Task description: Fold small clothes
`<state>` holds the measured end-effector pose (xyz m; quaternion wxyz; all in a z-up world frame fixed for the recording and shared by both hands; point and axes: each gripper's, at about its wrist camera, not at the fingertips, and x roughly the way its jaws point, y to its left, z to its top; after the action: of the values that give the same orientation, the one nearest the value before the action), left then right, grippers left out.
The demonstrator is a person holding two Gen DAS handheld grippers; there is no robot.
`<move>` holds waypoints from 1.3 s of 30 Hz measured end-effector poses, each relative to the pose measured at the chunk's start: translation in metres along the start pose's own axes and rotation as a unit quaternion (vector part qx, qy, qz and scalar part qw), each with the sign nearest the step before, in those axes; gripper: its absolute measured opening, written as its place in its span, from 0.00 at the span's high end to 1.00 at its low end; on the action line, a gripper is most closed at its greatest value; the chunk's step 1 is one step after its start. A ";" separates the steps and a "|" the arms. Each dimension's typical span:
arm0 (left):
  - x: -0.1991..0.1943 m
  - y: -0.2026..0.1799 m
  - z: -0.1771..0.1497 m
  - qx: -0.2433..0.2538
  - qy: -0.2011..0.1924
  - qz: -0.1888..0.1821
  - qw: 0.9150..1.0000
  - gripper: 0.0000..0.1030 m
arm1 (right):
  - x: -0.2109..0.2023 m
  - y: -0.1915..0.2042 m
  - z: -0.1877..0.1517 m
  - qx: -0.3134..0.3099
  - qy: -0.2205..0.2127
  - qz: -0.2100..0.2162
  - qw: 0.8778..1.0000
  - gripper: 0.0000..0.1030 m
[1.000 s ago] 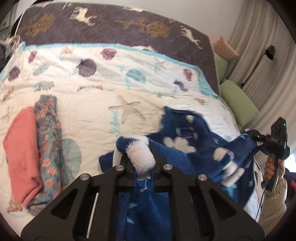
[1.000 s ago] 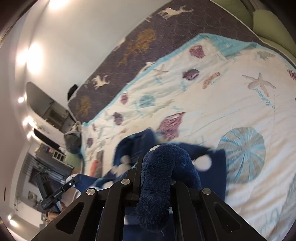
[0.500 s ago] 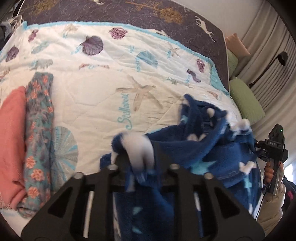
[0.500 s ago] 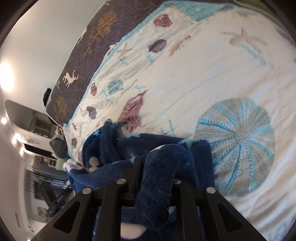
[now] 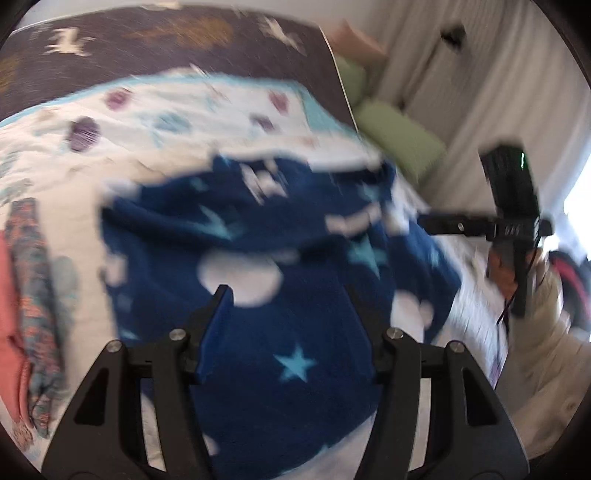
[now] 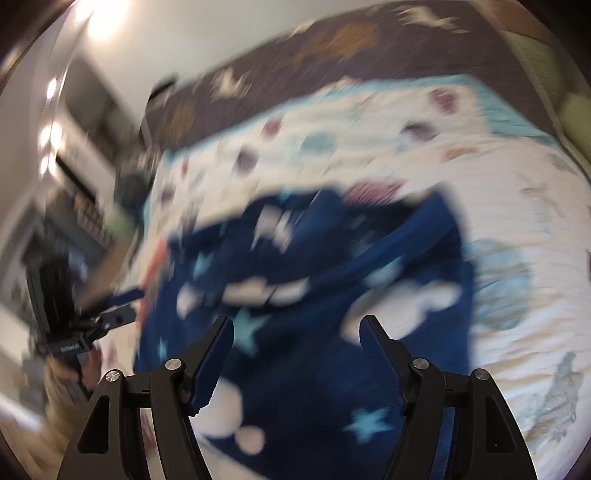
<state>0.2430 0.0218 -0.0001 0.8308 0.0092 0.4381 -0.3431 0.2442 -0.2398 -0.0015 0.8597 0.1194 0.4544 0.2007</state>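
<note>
The quilt (image 5: 155, 147) lies ahead of both grippers, on it the blue fleece (image 5: 280, 236) spreads just in front of the left gripper (image 5: 284, 291) and the right gripper (image 6: 297, 323), both with jaws apart and empty, and folded clothes (image 5: 26, 295) lie far left.

- We see heavy motion blur in both wrist views; the blue fleece (image 5: 295, 236) and the quilt (image 5: 177, 110) smear into streaks.
- Our gripper frames stay sharp.
- Daylight glares white at the window (image 5: 578, 195) on the left view's right edge.
- Ceiling lights (image 6: 99, 18) flare at the right view's top left.
- Fisheye bends the edges, with dark corners.
</note>
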 end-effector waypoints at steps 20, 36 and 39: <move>0.028 0.111 0.032 -0.149 -0.063 0.202 0.966 0.34 | 0.042 -0.098 0.049 0.117 -0.068 -0.142 0.980 0.64; -0.033 0.055 -0.141 -0.237 -0.031 0.038 0.970 0.23 | -0.054 -0.095 -0.157 0.267 -0.066 0.027 0.961 0.30; -0.030 0.050 -0.146 -0.248 -0.020 0.033 0.968 0.21 | -0.047 -0.093 -0.163 0.293 -0.074 0.074 0.950 0.27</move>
<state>0.1552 0.1224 -0.0823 0.8264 -0.1895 0.4923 -0.1967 0.1073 -0.3403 -0.0945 0.8008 0.4136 0.4185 0.1122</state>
